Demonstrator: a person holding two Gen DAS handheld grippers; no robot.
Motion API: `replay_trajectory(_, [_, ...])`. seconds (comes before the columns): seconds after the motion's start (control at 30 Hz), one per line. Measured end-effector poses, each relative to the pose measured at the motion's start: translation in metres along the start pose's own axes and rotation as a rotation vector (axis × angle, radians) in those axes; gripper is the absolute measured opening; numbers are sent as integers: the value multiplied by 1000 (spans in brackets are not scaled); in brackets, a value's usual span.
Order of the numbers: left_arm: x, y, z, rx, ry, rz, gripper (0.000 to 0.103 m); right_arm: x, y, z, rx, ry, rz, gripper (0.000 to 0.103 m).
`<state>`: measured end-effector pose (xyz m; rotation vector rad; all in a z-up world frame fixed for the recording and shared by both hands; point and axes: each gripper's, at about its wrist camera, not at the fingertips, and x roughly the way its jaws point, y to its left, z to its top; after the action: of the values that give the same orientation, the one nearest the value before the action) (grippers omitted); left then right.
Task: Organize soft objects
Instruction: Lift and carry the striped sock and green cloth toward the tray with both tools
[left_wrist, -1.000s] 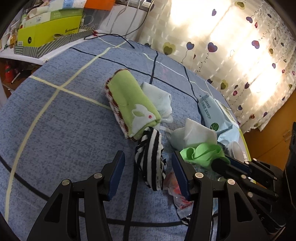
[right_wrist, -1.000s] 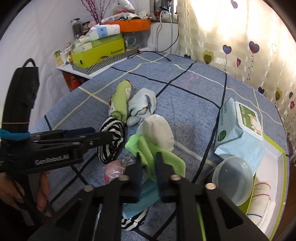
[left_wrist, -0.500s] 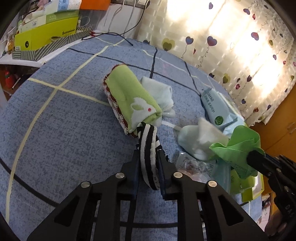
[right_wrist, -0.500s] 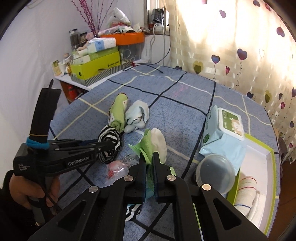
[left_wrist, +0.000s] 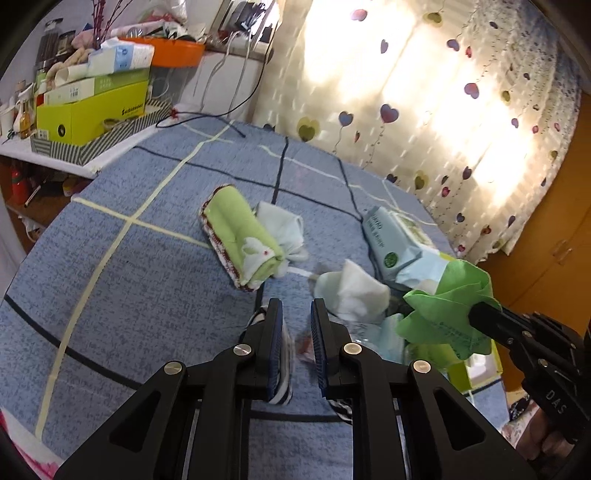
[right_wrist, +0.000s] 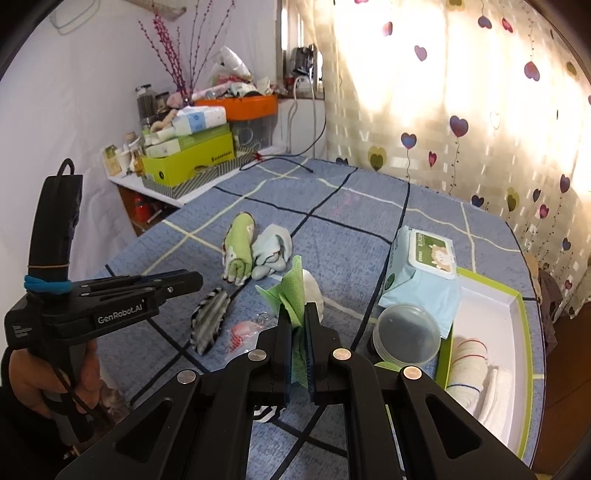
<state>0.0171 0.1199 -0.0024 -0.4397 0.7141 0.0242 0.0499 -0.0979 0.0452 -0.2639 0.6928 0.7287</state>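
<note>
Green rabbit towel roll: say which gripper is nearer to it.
Left. The left gripper hangs just short of the green rabbit towel roll, pointing at it; the right gripper is farther off, beyond the white sock.

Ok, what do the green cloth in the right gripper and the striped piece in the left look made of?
Green cloth: thin, matte fabric, maybe microfibre; it crumples into soft folds. Striped piece: black-and-white knit, probably a sock; blurred, so unsure.

Matt woven bedspread (right_wrist: 354, 229); glossy plastic wipes pack (right_wrist: 417, 280); soft green cloth (right_wrist: 291, 291)
</note>
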Motion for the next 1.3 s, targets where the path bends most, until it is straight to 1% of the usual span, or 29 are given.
replay_trajectory(0.1, [-4, -2, -1, 18, 3, -3, 17, -10, 1, -3, 2, -14, -5, 6])
replay_trajectory(0.2, [-6, 3, -6, 22, 7, 19, 17, -14, 1, -6, 7, -19, -7, 6])
replay_trajectory(0.27, [-3, 8, -11, 11, 21, 40, 27, -14, 0, -8, 13, -17, -6, 6])
replay_trajectory(0.3, [0, 10, -13, 9, 30, 45, 37, -13, 0, -9, 15, -15, -5, 6])
replay_trajectory(0.33, [3, 12, -16, 11, 46, 39, 44, -13, 0, -10, 17, -13, -5, 6])
replay_trajectory(0.43, [13, 10, -23, 24, 88, 23, 49, -12, -1, -11, 16, -13, -4, 6])
replay_trajectory(0.53, [26, 8, -28, 47, 121, 27, 51, -12, 0, -12, 14, -15, -1, 6])
replay_trajectory(0.63, [42, 12, -31, 30, 160, 60, 51, -10, 0, -16, 14, -10, 2, 6])
replay_trajectory(0.73, [49, 12, -34, 39, 169, 91, 51, -10, -2, -17, 19, -8, 0, 6])
replay_trajectory(0.77, [50, 12, -35, 42, 167, 90, 51, -10, -2, -16, 21, -8, -1, 6])
replay_trajectory(0.8, [49, 10, -35, 48, 159, 86, 41, -10, -2, -16, 22, -7, -1, 6])
replay_trajectory(0.83, [50, 8, -35, 57, 158, 89, 23, -9, -3, -16, 23, -7, -1, 6])
replay_trajectory(0.93, [48, 6, -35, 76, 157, 87, 15, -10, -4, -15, 24, -13, 1, 6])
replay_trajectory(1.07, [34, 5, -30, 74, 115, 96, 15, -12, -7, -14, 30, -22, 6, 6])
replay_trajectory(1.13, [21, 2, -25, 72, 77, 96, 15, -15, -9, -13, 34, -33, 6, 6])
replay_trajectory(1.3, [0, -14, -13, 91, 23, 62, 15, -25, -12, -12, 39, -59, 8, 6])
